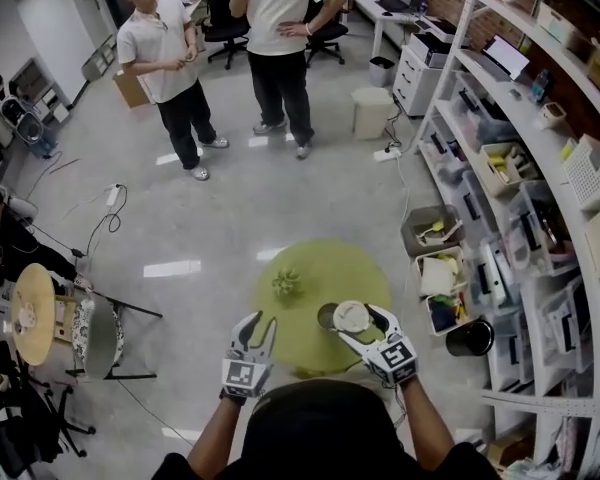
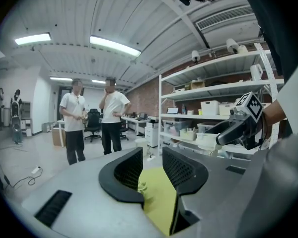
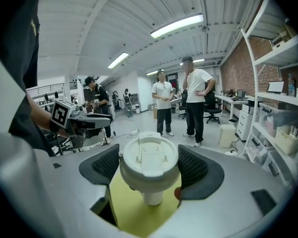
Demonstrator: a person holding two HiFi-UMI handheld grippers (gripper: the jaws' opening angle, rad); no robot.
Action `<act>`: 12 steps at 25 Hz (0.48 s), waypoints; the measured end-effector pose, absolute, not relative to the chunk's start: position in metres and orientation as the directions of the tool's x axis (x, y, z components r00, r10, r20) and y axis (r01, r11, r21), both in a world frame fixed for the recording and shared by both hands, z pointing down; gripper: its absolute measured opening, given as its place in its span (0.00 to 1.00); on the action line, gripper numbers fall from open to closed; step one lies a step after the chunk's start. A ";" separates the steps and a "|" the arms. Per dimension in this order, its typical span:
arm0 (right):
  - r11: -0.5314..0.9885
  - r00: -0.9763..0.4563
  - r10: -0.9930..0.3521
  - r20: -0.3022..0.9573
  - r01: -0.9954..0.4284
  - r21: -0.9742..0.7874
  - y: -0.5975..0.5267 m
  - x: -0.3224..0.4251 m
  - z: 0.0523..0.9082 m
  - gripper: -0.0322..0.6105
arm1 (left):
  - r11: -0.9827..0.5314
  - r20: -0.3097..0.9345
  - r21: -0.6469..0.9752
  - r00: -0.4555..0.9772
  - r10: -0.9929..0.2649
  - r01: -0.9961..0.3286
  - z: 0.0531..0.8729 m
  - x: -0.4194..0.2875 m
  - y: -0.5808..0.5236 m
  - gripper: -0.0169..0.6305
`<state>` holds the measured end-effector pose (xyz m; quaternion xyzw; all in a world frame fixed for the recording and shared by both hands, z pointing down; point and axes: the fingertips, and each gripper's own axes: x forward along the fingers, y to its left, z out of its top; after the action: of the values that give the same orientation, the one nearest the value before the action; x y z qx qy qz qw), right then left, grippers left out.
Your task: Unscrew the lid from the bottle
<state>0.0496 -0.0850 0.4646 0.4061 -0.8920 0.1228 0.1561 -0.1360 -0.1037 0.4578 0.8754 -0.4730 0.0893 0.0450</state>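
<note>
A white lid (image 1: pixel 351 316) sits between the jaws of my right gripper (image 1: pixel 359 325), over the round green table (image 1: pixel 310 268). In the right gripper view both pads press the sides of the lid (image 3: pixel 149 163), and a short white stem hangs under it. My right gripper (image 3: pixel 149 166) is shut on it. The dark open mouth of the bottle (image 1: pixel 326 316) shows just left of the lid. My left gripper (image 1: pixel 259 321) hovers at the table's near left edge. Its jaws stand narrow with nothing between them. Through their gap shows a small green object (image 2: pixel 142 186).
The small green object (image 1: pixel 286 285) lies on the table left of the bottle. Two people (image 1: pixel 278 48) stand on the floor beyond. White shelving (image 1: pixel 540 218) with bins runs along the right, with a black bucket (image 1: pixel 469 338) at its foot. A stand with chairs (image 1: pixel 90 336) is at left.
</note>
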 end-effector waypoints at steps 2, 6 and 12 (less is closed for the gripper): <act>0.632 -0.610 -0.699 0.373 -0.771 -0.077 -0.092 0.050 0.458 0.62 | -0.542 0.195 0.002 0.532 -0.824 -0.840 0.453 -0.137 -0.108 0.23; 0.624 -0.603 -0.704 0.375 -0.777 -0.078 -0.097 0.057 0.454 0.60 | -0.546 0.183 -0.015 0.535 -0.825 -0.837 0.452 -0.133 -0.111 0.23; 0.638 -0.625 -0.676 0.391 -0.762 -0.115 -0.094 0.058 0.468 0.59 | -0.539 0.185 0.001 0.530 -0.828 -0.842 0.454 -0.130 -0.112 0.23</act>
<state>0.0577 -0.0943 0.4684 0.4033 -0.8910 0.1358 0.1581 -0.1298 -0.1121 0.4536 0.8736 -0.4778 0.0811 0.0449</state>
